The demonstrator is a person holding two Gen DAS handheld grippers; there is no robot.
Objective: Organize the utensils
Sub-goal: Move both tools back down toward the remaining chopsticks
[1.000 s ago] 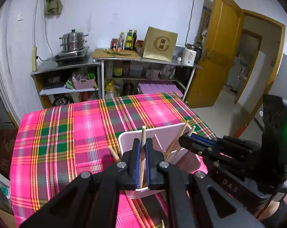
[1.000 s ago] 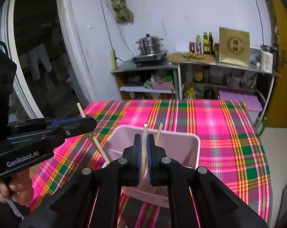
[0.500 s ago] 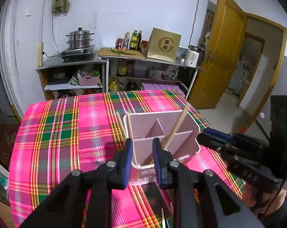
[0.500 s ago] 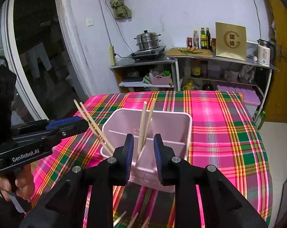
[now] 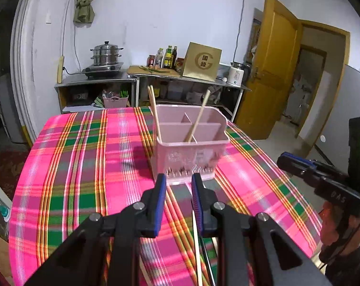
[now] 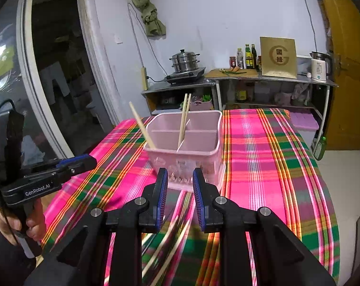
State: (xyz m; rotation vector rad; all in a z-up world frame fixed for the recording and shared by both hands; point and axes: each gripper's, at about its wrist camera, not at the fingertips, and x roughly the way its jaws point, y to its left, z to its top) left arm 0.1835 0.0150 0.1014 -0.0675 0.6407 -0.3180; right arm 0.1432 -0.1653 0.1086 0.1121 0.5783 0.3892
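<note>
The left gripper (image 5: 178, 186) and right gripper (image 6: 180, 181) had just opened, nothing between their jaws. The pink utensil holder (image 5: 192, 147) stood on the worktop (image 5: 84, 166), chopsticks (image 5: 196, 121) leaning inside it.

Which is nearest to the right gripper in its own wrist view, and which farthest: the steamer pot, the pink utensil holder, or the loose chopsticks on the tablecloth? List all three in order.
1. Loose chopsticks: on the cloth just under the right gripper, blurred.
2. Pink utensil holder: mid-table, straight ahead.
3. Steamer pot: on the stove by the back wall, slightly left.
</note>
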